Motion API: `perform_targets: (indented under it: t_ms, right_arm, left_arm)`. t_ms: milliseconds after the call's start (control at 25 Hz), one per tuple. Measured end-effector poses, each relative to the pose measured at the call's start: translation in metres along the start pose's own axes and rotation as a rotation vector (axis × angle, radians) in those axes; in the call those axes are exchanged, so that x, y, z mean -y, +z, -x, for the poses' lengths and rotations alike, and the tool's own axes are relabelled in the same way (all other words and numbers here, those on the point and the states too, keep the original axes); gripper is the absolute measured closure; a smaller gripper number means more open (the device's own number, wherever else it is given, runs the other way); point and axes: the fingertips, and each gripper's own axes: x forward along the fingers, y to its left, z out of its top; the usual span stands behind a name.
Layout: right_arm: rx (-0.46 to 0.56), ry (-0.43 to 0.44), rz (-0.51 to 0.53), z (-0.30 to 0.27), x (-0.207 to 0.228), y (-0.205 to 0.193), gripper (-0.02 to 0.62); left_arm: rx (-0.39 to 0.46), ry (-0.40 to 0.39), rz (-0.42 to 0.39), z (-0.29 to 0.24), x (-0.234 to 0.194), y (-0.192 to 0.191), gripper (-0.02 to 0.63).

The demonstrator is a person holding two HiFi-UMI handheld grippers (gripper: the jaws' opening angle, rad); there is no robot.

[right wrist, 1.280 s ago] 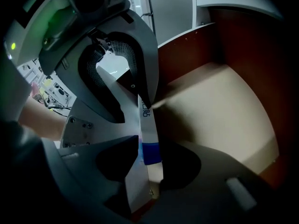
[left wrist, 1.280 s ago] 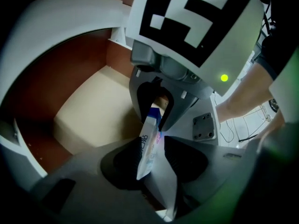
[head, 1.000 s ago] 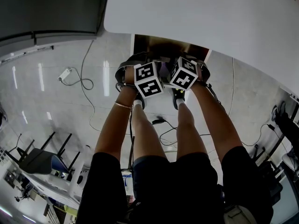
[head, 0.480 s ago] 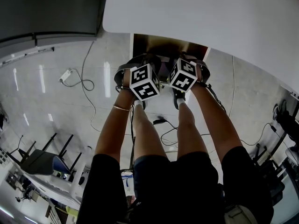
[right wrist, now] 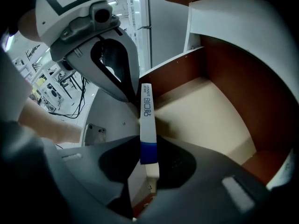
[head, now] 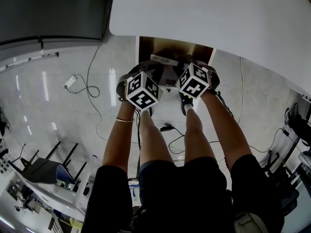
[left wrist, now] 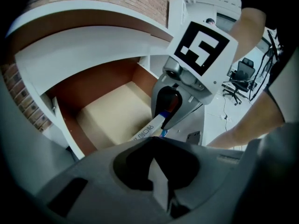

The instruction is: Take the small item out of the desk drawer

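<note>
The desk drawer point(head: 198, 50) stands pulled out under the white desk point(head: 204, 18); its pale floor point(left wrist: 112, 115) lies bare. My right gripper point(right wrist: 148, 164) is shut on a slim white box with a blue band point(right wrist: 146, 125). That box juts forward from the jaws over the drawer's front. In the left gripper view the same box point(left wrist: 150, 130) sticks out of the right gripper point(left wrist: 169, 110). My left gripper point(left wrist: 159, 183) is shut with nothing in it. It hovers just left of the right one, at the drawer's front.
Brown side walls point(right wrist: 233, 78) close in the drawer. Under the grippers are the person's legs and a glossy tiled floor with cables point(head: 85, 84). Office chairs point(head: 43, 166) stand at the lower left.
The left gripper has drawn back from the drawer, down and to the left. The right gripper has stayed near the drawer's front. More of the open drawer now shows.
</note>
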Motion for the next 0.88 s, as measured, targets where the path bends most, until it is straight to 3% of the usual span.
perform_targets:
  t_ms: [200,880]
  right_arm:
    - [0.026,-0.028,-0.025,0.015,-0.002,0.001,0.495]
    - [0.129,-0.103,-0.122,0.079,-0.005,0.009,0.495]
  left_arm:
    - [0.065,0.031,0.127,0.018,-0.004,0.003,0.606]
    - [0.111,0.116,0.214,0.063,-0.002,0.022,0.606]
